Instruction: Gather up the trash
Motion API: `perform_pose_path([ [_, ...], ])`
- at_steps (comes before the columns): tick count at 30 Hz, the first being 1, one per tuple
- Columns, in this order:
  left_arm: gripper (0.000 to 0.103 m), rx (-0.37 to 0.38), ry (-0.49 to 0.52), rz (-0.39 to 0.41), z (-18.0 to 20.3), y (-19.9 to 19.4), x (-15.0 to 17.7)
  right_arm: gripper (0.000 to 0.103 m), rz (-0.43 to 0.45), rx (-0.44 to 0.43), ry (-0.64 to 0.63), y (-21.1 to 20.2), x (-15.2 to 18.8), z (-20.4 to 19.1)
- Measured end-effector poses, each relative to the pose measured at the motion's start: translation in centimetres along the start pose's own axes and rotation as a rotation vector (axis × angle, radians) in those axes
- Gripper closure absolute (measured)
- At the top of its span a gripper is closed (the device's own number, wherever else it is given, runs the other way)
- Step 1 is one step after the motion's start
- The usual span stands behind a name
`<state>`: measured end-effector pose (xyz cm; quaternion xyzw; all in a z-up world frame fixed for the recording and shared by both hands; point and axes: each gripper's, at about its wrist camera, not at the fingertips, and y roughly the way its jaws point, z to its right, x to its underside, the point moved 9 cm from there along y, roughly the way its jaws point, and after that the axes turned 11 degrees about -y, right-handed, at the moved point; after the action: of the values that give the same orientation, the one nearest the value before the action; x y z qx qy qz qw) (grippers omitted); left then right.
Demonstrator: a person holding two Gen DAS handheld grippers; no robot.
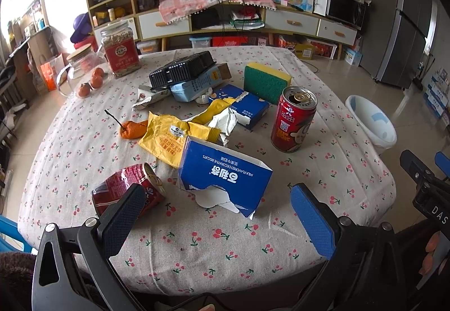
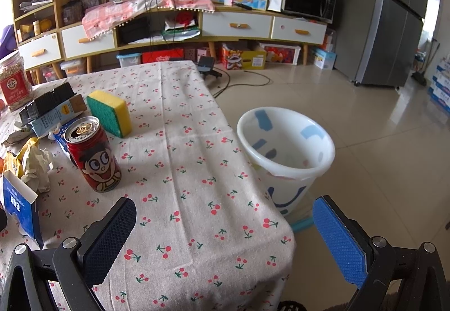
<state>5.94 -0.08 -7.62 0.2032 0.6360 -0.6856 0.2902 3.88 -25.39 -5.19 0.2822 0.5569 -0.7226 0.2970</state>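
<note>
Trash lies on the cherry-print tablecloth (image 1: 197,254): a torn blue biscuit box (image 1: 225,173), a crushed red can (image 1: 126,187) on its side, yellow wrappers (image 1: 168,136), orange peel (image 1: 132,129) and an upright red can (image 1: 294,119) (image 2: 94,155). My left gripper (image 1: 216,215) is open, close in front of the blue box, its left finger overlapping the crushed can. My right gripper (image 2: 222,240) is open over the table's right corner, holding nothing. A white bin (image 2: 287,153) (image 1: 371,122) stands on the floor beside the table.
A green-yellow sponge (image 1: 265,81) (image 2: 109,112), a black tray on a pale blue carton (image 1: 182,74), another blue box (image 1: 244,107), a red-labelled jar (image 1: 119,53) and a glass jar with oranges (image 1: 87,72) sit farther back. A sideboard and a fridge (image 2: 393,24) stand beyond.
</note>
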Motion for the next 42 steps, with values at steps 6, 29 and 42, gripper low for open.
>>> perform_pose_path([
  [6, 0.000, 0.000, -0.001, 0.000, -0.02, 0.00, -0.01, 0.000, -0.001, -0.001, 0.002, 0.03, 0.07, -0.07],
  [29, 0.000, 0.000, -0.006, 0.003, -0.16, 0.12, -0.11, 0.000, -0.004, -0.003, 0.001, 0.18, 0.17, -0.18],
  [42, 0.000, -0.006, -0.013, 0.005, -0.47, 0.12, -0.36, 0.000, -0.006, -0.001, 0.001, 0.25, 0.15, -0.21],
])
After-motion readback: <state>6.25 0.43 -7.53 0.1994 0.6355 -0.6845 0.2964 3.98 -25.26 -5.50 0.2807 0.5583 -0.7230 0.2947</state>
